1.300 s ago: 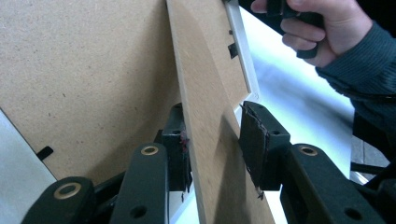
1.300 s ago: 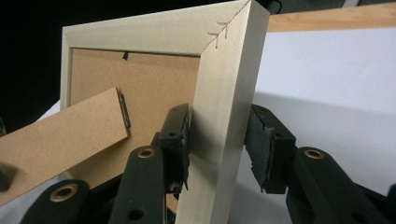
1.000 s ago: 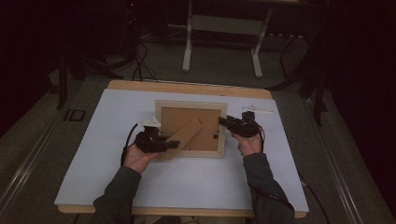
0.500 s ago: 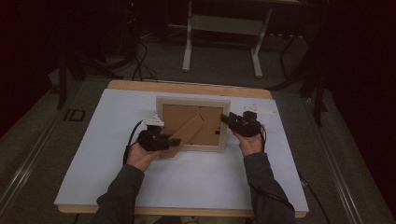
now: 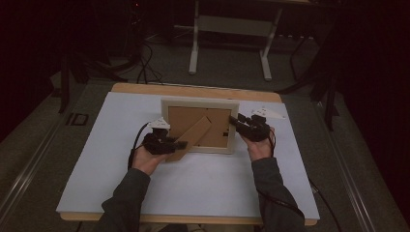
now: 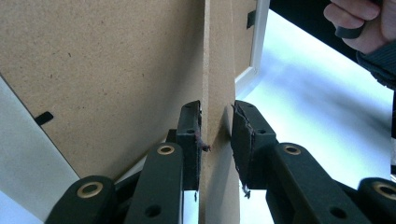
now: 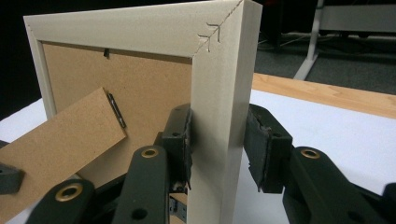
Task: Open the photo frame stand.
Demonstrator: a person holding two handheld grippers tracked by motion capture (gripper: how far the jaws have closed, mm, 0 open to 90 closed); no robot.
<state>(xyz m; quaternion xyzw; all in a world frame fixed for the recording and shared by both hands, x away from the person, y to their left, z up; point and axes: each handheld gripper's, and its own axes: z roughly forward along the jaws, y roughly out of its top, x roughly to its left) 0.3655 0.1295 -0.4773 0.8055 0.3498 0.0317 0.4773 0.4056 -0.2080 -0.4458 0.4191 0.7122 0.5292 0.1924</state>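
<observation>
A person's two forearms in dark sleeves come in from the near edge of the desk [image 5: 193,193], which is covered by a white sheet, each hand holding a black claw against a picture frame [image 5: 199,103] near the middle of the desk, its brown backing board turned toward the person. The left claw [image 5: 180,144] is closed on the frame's cardboard stand [image 5: 193,137], a brown strip that runs aslant from the lower left corner up across the backing. In the left gripper view the stand [image 6: 218,93] passes edge-on between the two jaws; the left jaw lies against it, the right one just beside it, and the jaws have just been closing with the strip between them. The right claw [image 5: 233,120] grasps the frame's right-hand side bar [image 5: 233,126]. In the right gripper view that pale wooden bar [image 7: 219,116] stands upright between the jaws, one jaw pressed to its inner face, the other close at its outer face, with the mitred top corner [image 7: 212,35] above them and the stand [image 7: 56,140] hanging off to the left. Small black clips [image 7: 106,53] sit at the edge of the backing. Beyond the frame, the wooden far edge of the desk [image 5: 193,90] shows past the white sheet, and behind it a dim floor with dark cables [image 5: 145,63] and the pale legs of another stand [image 5: 229,43].
</observation>
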